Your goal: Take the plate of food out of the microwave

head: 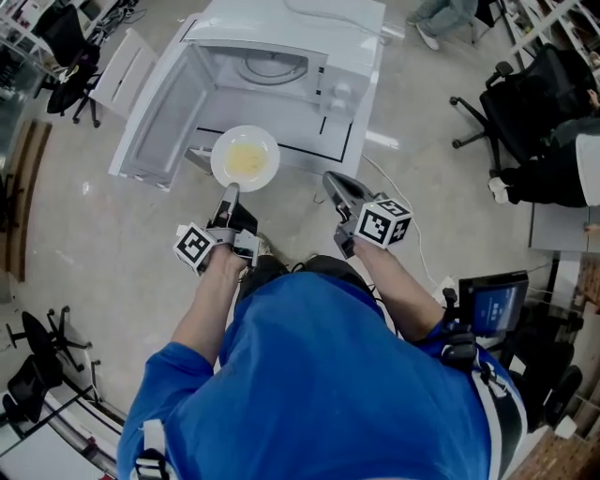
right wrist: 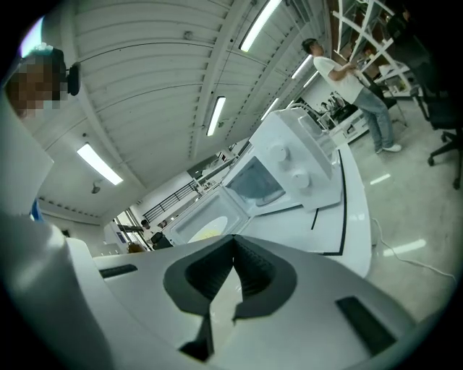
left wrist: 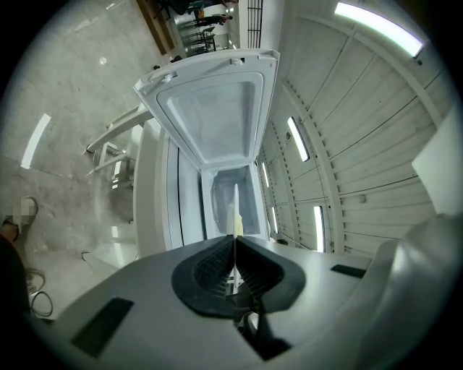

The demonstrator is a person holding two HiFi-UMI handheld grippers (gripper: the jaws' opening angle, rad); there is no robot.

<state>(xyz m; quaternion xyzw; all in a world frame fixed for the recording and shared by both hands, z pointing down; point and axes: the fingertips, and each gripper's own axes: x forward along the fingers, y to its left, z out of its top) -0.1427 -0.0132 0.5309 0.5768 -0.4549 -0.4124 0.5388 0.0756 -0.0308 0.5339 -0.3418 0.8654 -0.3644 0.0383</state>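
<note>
Plate point(head: 246, 157) was out of the microwave point(head: 309, 37), just near its opening, held level so the food stayed on. Left claw point(head: 229, 195) clenched its near rim; right claw point(head: 335, 184) was clenched on nothing, spare at right

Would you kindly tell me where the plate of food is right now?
In the head view, the plate of food sits left of centre, just in front of the open microwave, with its near rim pinched by the left gripper.
</note>
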